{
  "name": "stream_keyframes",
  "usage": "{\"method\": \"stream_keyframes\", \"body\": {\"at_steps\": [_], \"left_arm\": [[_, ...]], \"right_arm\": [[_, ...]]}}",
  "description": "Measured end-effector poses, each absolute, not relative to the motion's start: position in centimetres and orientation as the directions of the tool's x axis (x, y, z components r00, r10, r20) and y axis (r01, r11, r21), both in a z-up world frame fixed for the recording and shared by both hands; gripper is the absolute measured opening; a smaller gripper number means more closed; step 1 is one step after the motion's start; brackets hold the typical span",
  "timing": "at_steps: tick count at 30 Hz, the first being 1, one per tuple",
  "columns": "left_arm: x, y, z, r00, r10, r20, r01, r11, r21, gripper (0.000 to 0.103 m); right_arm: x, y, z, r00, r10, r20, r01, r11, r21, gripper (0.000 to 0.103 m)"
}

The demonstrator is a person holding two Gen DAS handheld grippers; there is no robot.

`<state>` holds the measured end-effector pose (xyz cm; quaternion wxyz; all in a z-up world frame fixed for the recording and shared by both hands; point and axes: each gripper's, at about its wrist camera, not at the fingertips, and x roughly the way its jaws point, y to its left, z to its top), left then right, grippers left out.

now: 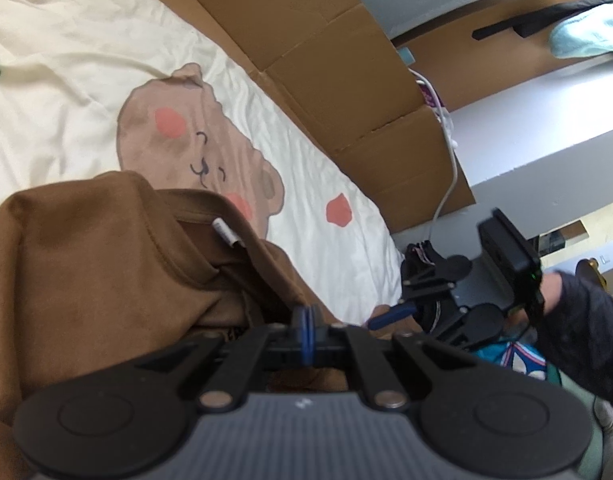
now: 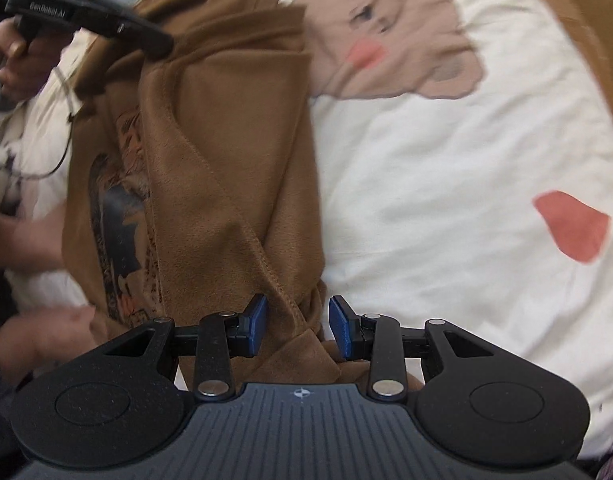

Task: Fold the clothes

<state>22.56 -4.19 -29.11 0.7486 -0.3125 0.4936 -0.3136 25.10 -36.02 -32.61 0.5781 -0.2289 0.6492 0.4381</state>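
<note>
Shirt [image 2: 226, 152] print: right view only | left gripper [image 1: 306, 330] clenched on shirt | right gripper [image 2: 298, 326] released

Bedroom at home: bear-print bedsheet [image 1: 86, 60], cardboard boxes [image 1: 326, 60].

Garment [image 2: 210, 152] lies bunched on the bed sheet [image 2: 446, 184], left of the printed bear [image 2: 394, 44] in the right wrist view. Cardboard [image 1: 330, 64] lies behind the sheet's far edge. Right gripper [image 2: 296, 326] straddles the garment's near hem.
</note>
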Motion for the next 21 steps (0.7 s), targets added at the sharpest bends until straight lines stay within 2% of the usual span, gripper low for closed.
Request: {"method": "stream_keyframes", "body": {"at_steps": [8, 13, 14, 16, 21], "left_arm": [[22.7, -4.4, -28.9, 0.318, -0.78, -0.539, 0.163, 0.605, -0.78, 0.001], [22.8, -4.5, -28.9, 0.321, -0.778, -0.54, 0.165, 0.608, -0.777, 0.001], [22.8, -4.6, -28.9, 0.323, -0.778, -0.539, 0.164, 0.607, -0.777, 0.001], [22.9, -4.7, -28.8, 0.326, -0.779, -0.536, 0.164, 0.605, -0.779, 0.001], [23.1, -5.1, -28.5, 0.332, -0.779, -0.531, 0.169, 0.603, -0.779, 0.001]], "right_arm": [[25.6, -34.3, -35.4, -0.381, 0.148, -0.913, -0.795, 0.452, 0.405, 0.039], [25.0, -34.7, -34.8, -0.389, 0.131, -0.912, -0.8, 0.443, 0.405, 0.024], [24.9, -34.8, -34.6, -0.384, 0.132, -0.914, -0.803, 0.441, 0.401, 0.017], [24.5, -35.2, -33.8, -0.364, 0.15, -0.919, -0.81, 0.436, 0.392, 0.01], [24.2, -36.4, -31.9, -0.324, 0.185, -0.928, -0.805, 0.461, 0.373, 0.008]]}}
